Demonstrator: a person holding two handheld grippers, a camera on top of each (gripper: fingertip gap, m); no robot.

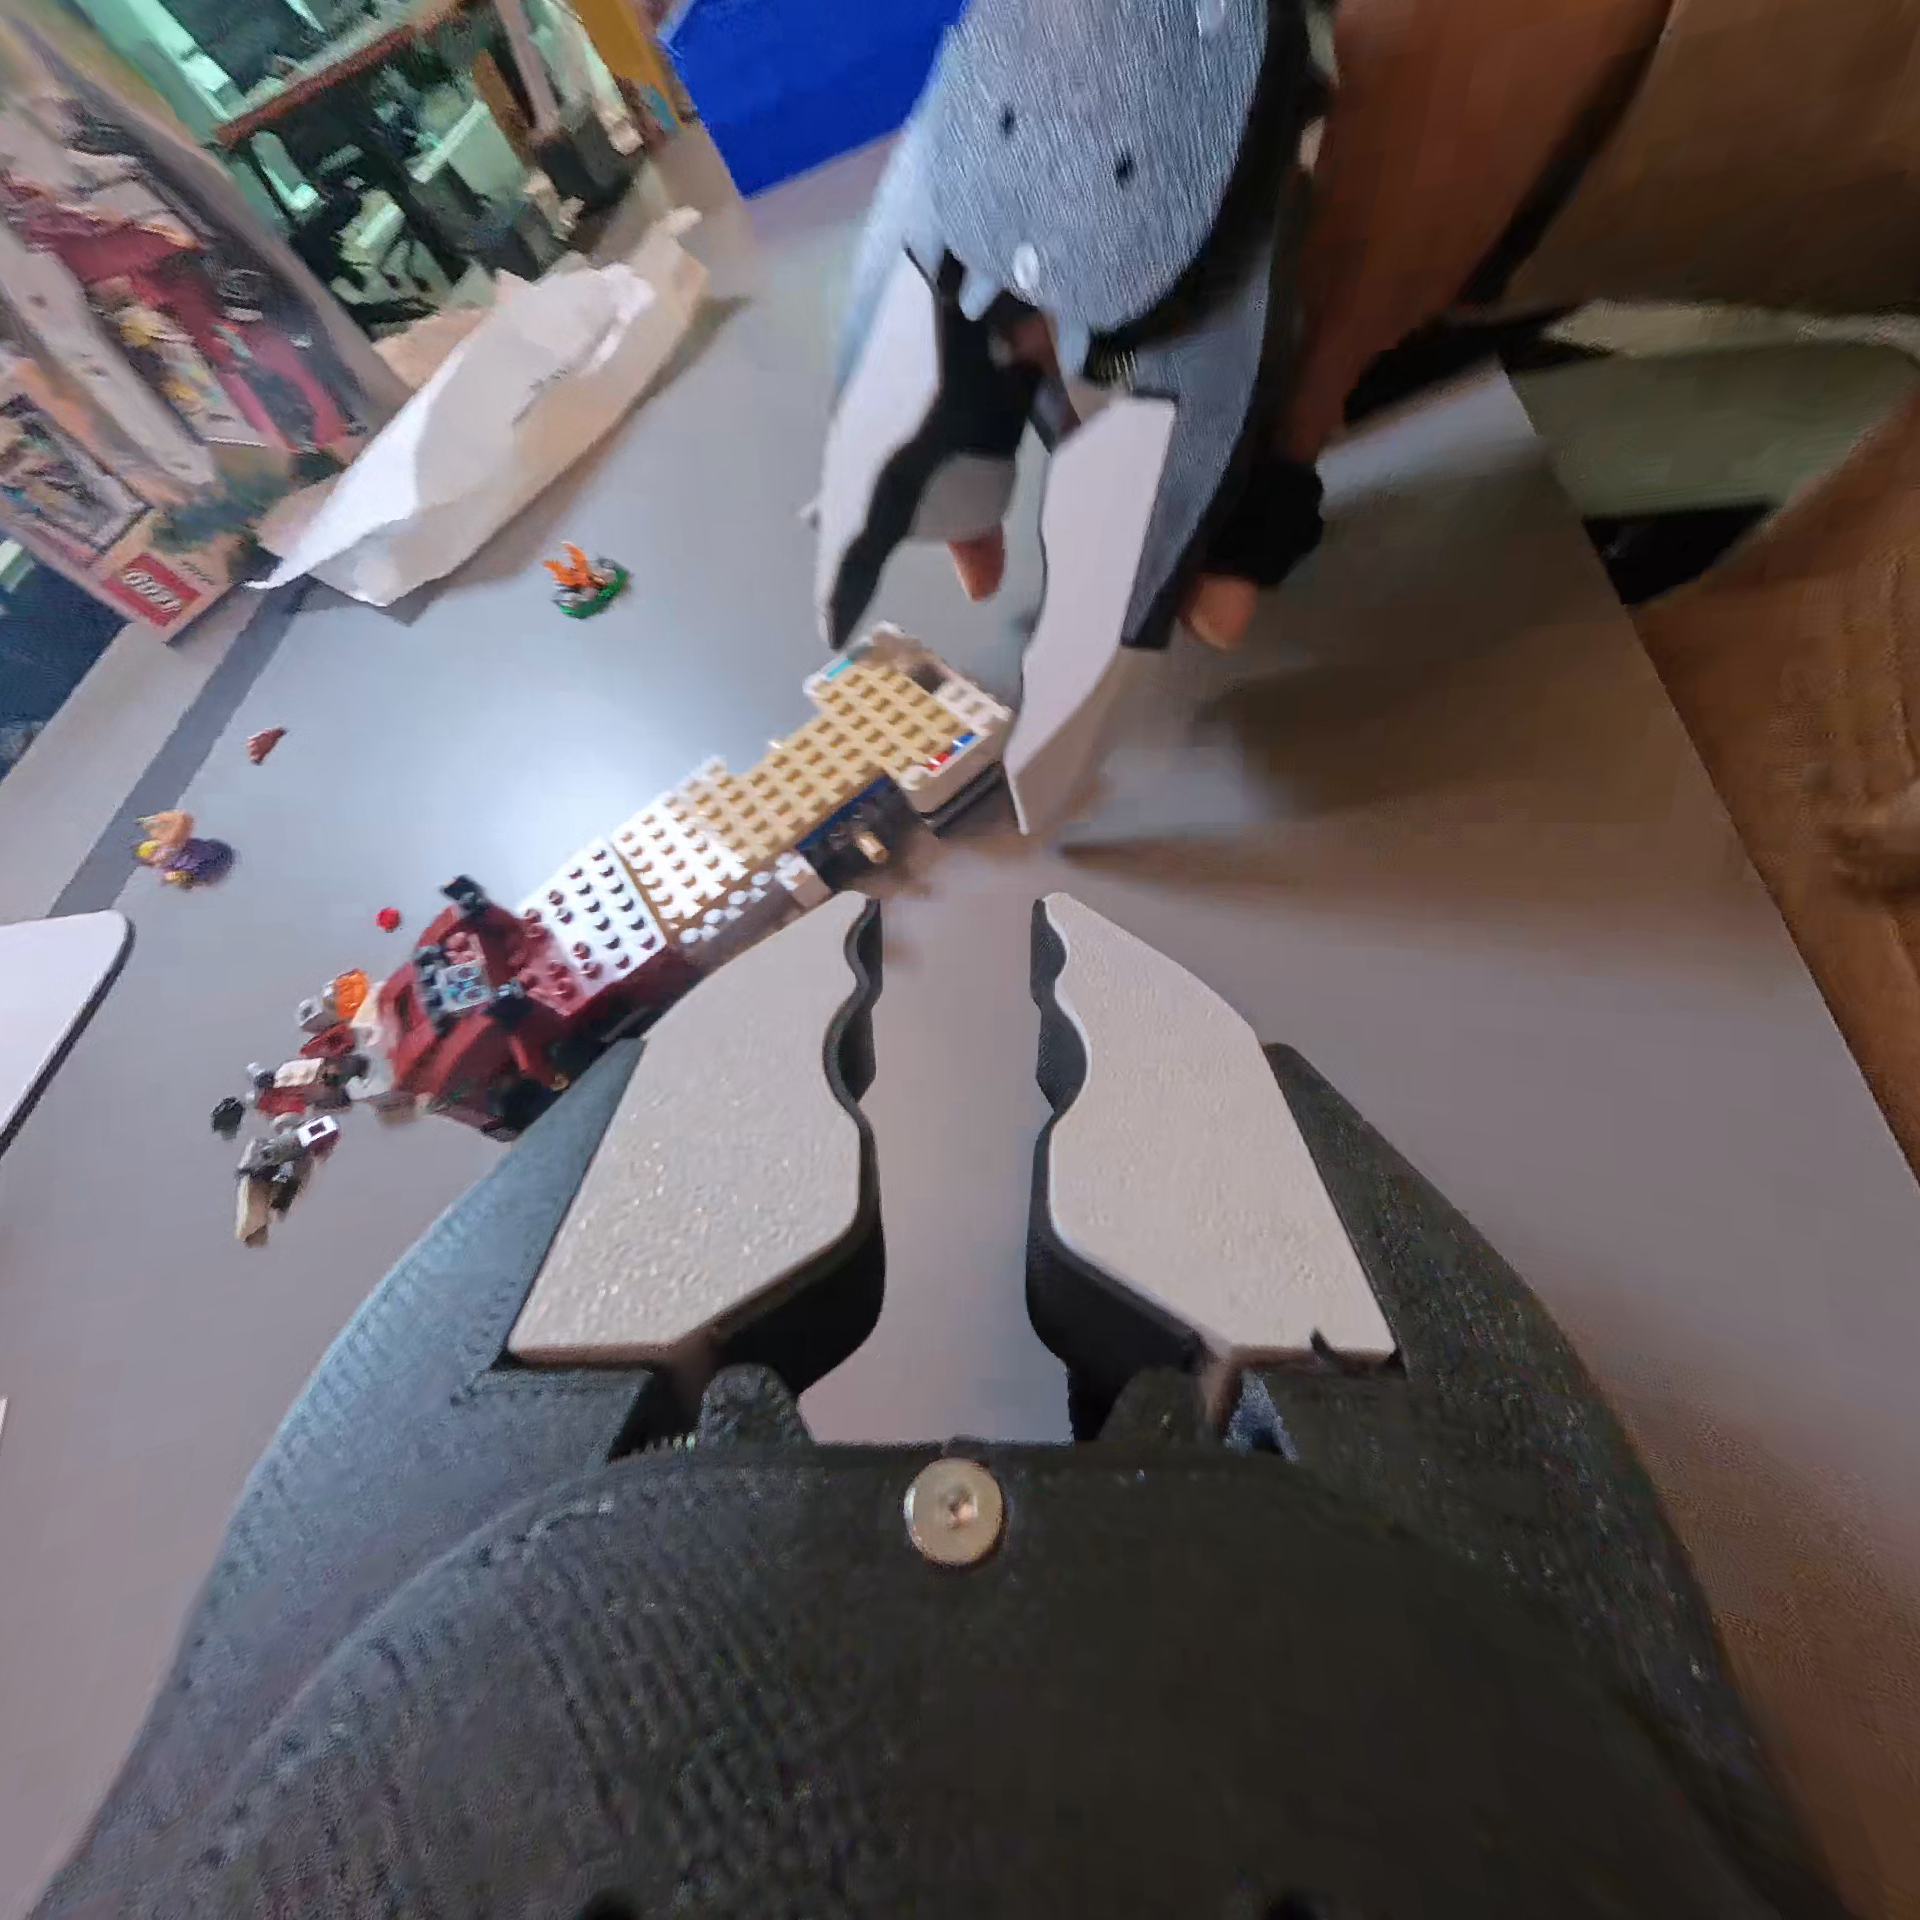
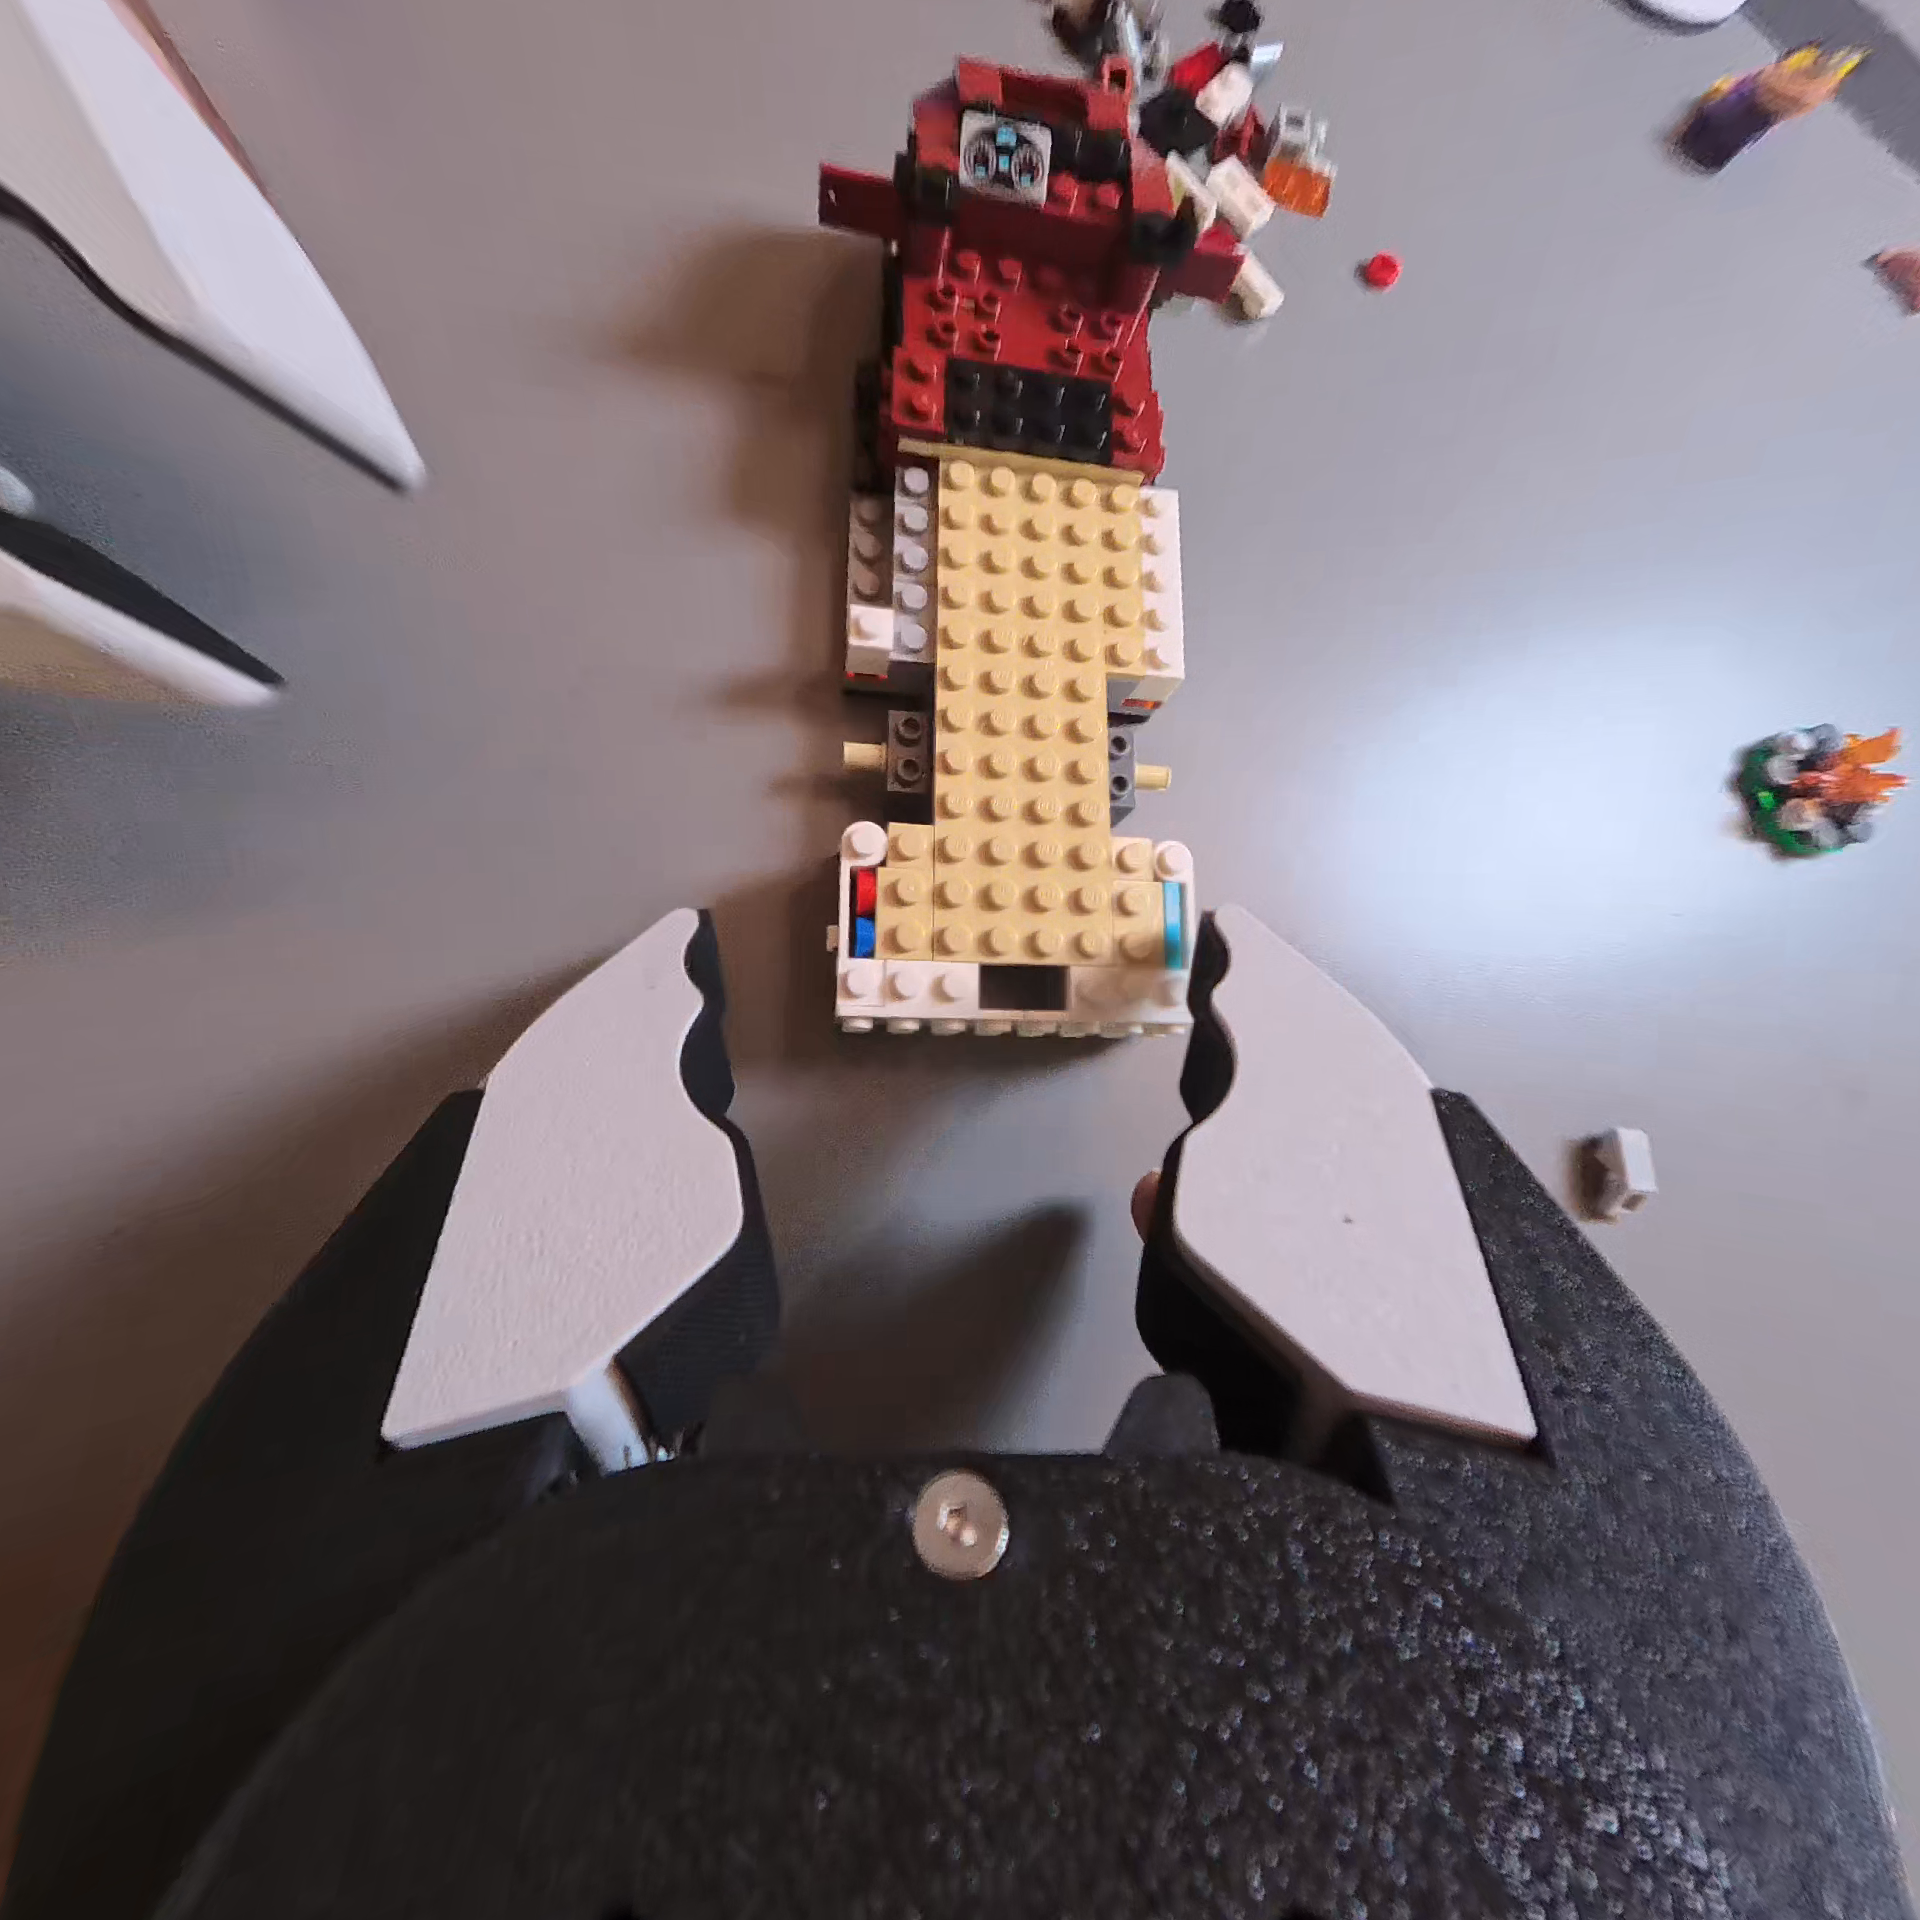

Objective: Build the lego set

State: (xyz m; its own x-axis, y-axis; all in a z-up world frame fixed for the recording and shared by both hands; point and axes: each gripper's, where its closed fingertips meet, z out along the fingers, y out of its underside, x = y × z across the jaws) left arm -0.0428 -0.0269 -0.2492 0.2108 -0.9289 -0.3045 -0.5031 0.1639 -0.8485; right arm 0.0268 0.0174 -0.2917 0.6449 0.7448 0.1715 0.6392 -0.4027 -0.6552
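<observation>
A long brick model [image 2: 1023,675] lies on the grey table [image 2: 468,831]. It has a tan studded top, white sides and a dark red far end. My right gripper [image 2: 956,920] is open wide, and the model's white near end sits between its fingertips. The right pad [image 2: 1210,966] is at the model's side and the left pad [image 2: 707,966] stands clear of it. In the left wrist view the same gripper [image 1: 935,717] straddles that end of the model [image 1: 831,769]. My left gripper [image 1: 956,914] is open and empty, with bare table between its fingers, just beside the model's middle.
Loose small bricks [image 2: 1216,104] lie by the red end. A green and orange build [image 2: 1818,790], a purple figure [image 2: 1766,99], a red stud [image 2: 1380,268] and a small grey piece [image 2: 1616,1174] lie around. A white paper bag [image 1: 499,416] and a printed box [image 1: 135,364] stand behind. The small grey piece [image 2: 1616,1174] is closer to my right gripper, around 11 centimeters from its tips; the left tips are 25 centimeters off.
</observation>
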